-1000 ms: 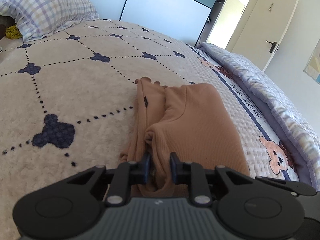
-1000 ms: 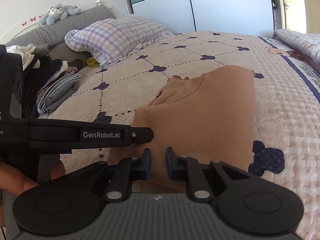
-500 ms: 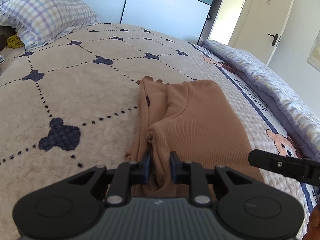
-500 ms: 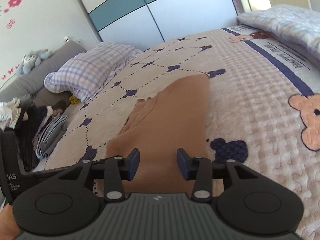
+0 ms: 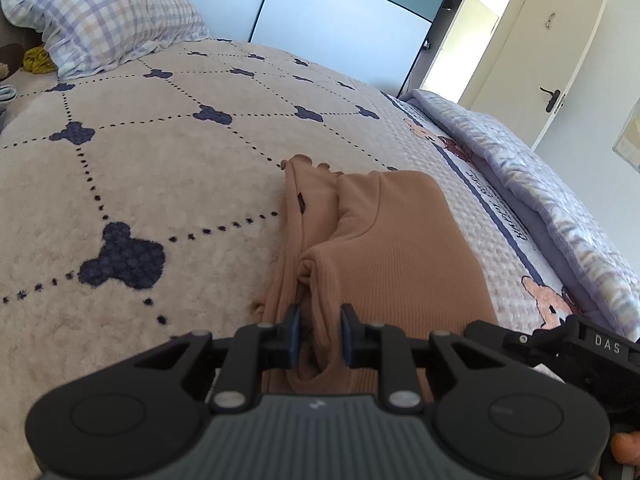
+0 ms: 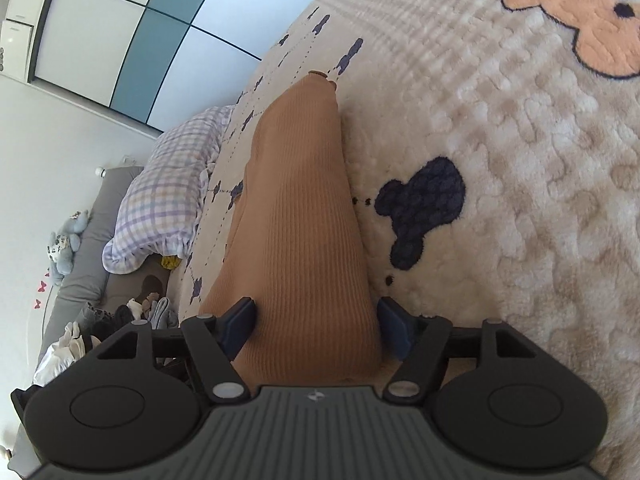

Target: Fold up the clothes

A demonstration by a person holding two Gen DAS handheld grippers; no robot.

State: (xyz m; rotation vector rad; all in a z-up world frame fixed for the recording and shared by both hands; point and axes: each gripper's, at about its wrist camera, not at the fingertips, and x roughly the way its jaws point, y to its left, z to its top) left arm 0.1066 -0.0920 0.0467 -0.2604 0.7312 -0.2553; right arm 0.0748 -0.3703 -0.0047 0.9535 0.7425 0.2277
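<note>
Lying on the cream fleece blanket [image 5: 168,168] with its navy mouse-head marks, the tan ribbed garment [image 5: 392,240] is sitting folded into a long strip, well apart from the plaid pillow [image 5: 108,20] at the far left. The left gripper [image 5: 319,334] is pinching a bunched fold at the strip's near end (fabric squeezed between its blue pads). Further right, the right gripper [image 6: 316,326] is straddling the same garment [image 6: 296,216], its fingers spread wide on either side.

Tan ribbed garment [image 5: 400,240], cream blanket [image 5: 180,168] with navy dots, lilac-checked pillow [image 5: 108,16]
</note>
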